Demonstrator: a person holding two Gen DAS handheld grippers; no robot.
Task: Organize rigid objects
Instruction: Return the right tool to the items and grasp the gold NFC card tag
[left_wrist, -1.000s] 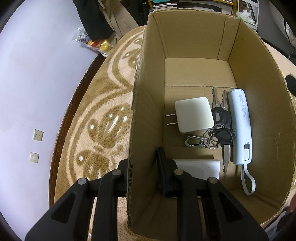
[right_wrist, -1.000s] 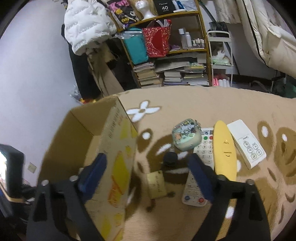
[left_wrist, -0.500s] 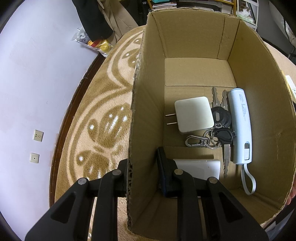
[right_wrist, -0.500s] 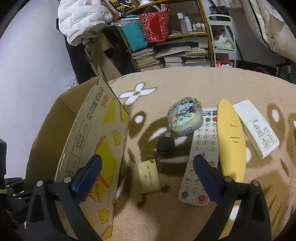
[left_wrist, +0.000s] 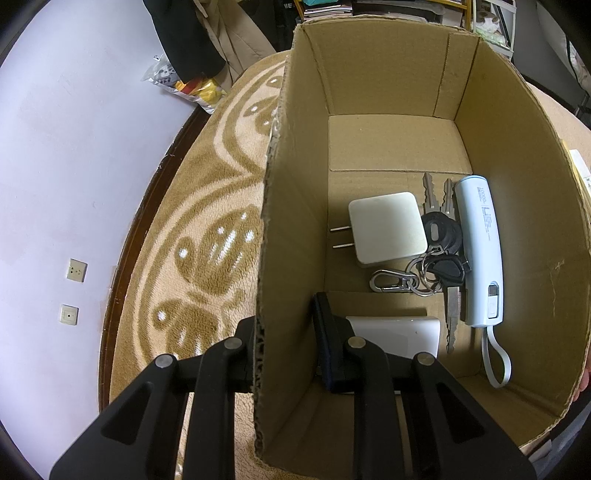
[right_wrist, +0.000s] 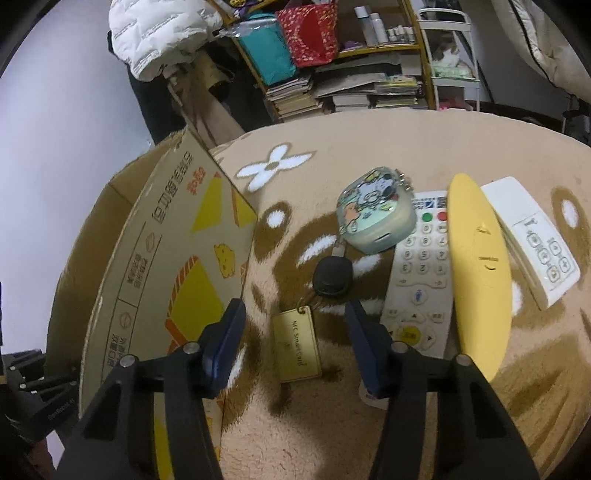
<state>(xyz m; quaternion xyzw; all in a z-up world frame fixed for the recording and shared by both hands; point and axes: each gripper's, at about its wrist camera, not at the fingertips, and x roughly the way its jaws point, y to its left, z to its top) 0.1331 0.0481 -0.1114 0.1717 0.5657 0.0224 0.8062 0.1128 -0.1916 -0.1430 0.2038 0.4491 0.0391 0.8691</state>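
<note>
The left wrist view looks down into the cardboard box. On its floor lie a white charger with two prongs, a bunch of keys with a carabiner, a pale blue power bank with a strap, and a white flat device near the front. The power bank lies along the right wall and the keys touch it. The far part of the box floor is bare. The left gripper is clamped on the left wall of the box: one finger is outside, the other inside, and the cardboard edge stands between them.

The right wrist view shows the outside of the same box, with yellow printing, and the carpet beside it, which the left view does not show. The right gripper is open wide and holds nothing. Between its fingers lies a gold tag, joined by a ring to a black car key. The left finger is just beside the box wall. The right finger is just beside a white remote. Further right lie a yellow oval case and a white keypad, side by side. A round cartoon case lies partly over the top of the remote. The carpet near the camera is free.
</note>
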